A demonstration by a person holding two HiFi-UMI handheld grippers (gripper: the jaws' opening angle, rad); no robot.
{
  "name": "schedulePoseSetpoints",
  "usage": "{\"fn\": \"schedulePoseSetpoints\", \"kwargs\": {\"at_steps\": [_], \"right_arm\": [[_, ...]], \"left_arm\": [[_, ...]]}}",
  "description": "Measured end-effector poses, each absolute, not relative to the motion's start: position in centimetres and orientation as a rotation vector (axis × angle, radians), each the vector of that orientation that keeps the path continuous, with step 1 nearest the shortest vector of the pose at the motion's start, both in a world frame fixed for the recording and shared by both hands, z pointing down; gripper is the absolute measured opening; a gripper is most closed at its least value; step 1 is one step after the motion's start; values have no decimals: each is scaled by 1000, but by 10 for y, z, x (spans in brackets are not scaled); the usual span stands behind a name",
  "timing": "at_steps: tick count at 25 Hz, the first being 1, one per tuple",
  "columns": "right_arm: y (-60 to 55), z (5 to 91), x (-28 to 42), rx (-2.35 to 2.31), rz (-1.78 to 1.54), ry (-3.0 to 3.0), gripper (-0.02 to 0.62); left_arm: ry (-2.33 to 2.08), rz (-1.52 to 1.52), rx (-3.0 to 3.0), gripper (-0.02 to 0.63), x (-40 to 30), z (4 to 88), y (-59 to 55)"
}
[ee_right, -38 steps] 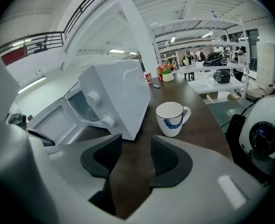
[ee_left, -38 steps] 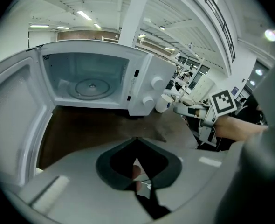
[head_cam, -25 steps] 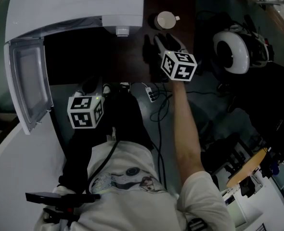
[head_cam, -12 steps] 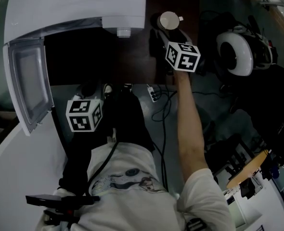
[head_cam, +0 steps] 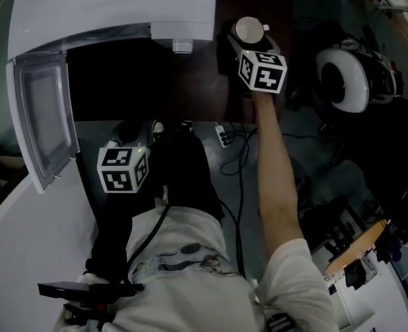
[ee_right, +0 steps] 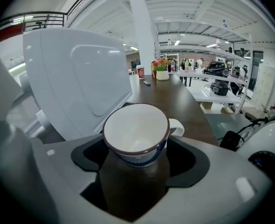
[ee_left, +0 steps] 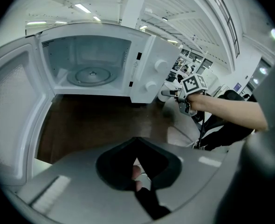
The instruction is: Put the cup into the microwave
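A white enamel cup with a dark rim and a side handle (head_cam: 249, 29) is standing upright on the dark brown wooden worktop (head_cam: 190, 88), just beside the right side of the white microwave oven (head_cam: 114, 5) and outside it. The cup's handle is pointing away from the oven, and the cup is looking empty inside.

The right hand-held gripper (ee_right: 136, 160) is reaching to the cup on a bare, outstretched forearm (head_cam: 270, 158), with its cube of black-and-white square markers (head_cam: 263, 71) showing just below the cup in the head view. Its jaws are opening and are standing wide apart. The cup is sitting between them on the worktop, with a gap showing at each side, so the pads are not pressing on it.

The microwave's door (head_cam: 45, 116) is hanging wide open to the left. In the left gripper view the white cavity is lying open, with the round glass turntable (ee_left: 91, 74) bare on its floor.

The left hand-held gripper (ee_left: 138, 178) is hovering low in front of the open oven, near the person's body and well apart from the cup. Its dark jaws are meeting at the tips, with only a thin slit between them and no object in it.

Far down the worktop in the right gripper view, a small red cup (ee_right: 140, 71) and a white pot of flowers (ee_right: 161, 73) are standing.
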State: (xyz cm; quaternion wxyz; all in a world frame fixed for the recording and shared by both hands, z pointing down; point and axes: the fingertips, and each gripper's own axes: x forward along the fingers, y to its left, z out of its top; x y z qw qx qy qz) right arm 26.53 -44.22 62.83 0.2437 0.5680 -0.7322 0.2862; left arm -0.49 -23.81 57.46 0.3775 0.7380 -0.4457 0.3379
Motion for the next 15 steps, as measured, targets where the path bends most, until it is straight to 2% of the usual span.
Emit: {"fn": "schedulePoseSetpoints", "kwargs": {"at_steps": [15], "right_arm": [[-447, 631, 262, 1594, 672, -2028, 393]], "left_arm": [[-1156, 898, 1865, 0, -24, 578, -223]]}}
